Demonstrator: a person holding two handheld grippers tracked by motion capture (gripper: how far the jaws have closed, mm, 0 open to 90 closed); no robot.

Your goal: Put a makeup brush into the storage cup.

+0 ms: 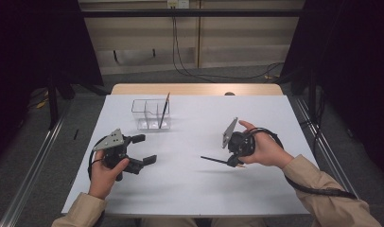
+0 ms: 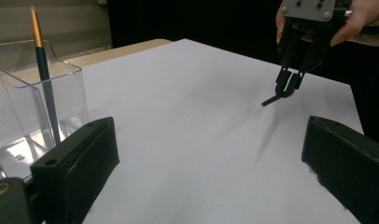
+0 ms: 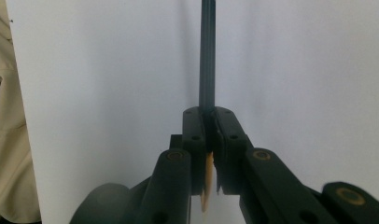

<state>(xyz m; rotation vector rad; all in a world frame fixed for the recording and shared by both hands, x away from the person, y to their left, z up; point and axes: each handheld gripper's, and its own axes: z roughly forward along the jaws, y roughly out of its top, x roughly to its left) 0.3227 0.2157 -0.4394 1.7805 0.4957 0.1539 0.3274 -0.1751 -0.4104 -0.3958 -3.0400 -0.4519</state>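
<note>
The right gripper [image 1: 235, 160], right of the middle of the high view, is squeezing its jaws tight on a dark pencil [image 1: 213, 160]. The pencil is sticking out to the left, low over the white table [image 1: 190, 189]. In the right gripper view the pencil [image 3: 207, 56] is running straight up from between the closed jaws, and its light tan end is poking out below them.

The left gripper [image 1: 144, 149] is sitting at the lower left of the high view with its jaws wide apart and nothing in them.

A clear plastic holder [image 1: 145, 113] is standing in the upper left part of the table, well apart from the held pencil. Another pencil [image 1: 164, 109] is already leaning inside it, in its right part.

It looks like the held pencil is going into the holder next. To do this well, the hand should be tipping the pencil so one end is pointing down, lifting it above the rim, and lowering it slowly into an open slot. The jaws should be staying tight until the pencil is inside, and the leaning pencil should not get bumped.
</note>
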